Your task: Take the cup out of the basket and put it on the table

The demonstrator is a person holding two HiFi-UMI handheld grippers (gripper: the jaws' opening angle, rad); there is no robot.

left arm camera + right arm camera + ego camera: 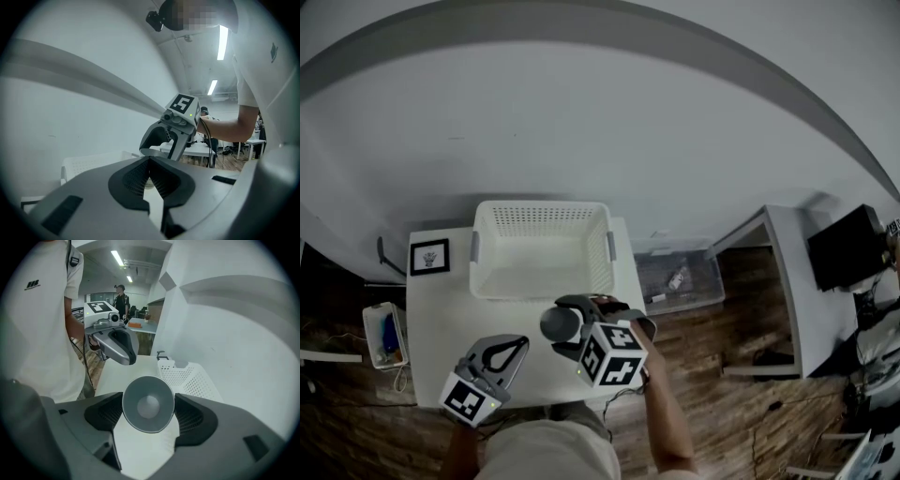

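Between right gripper (570,328) jaws, grey cup (148,404) is clamped over worktop (441,309). Ahead-right of it, white basket (540,212) is seen. Left gripper (150,160) jaws are pressed together, empty.

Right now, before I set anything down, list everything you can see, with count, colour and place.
white perforated plastic basket: one, white, at the back of the table, nothing seen inside
round grey cup: one, grey, out of the basket, just in front of it
rectangular white table: one, white, under the basket
black-framed marker card: one, black and white, table's back left corner
clear plastic box: one, see-through, beside the table's right side
small white bin: one, white, something blue inside, left of the table
left gripper: one, grey, shut, nothing between its jaws, over the table's front
right gripper: one, grey, shut on the cup
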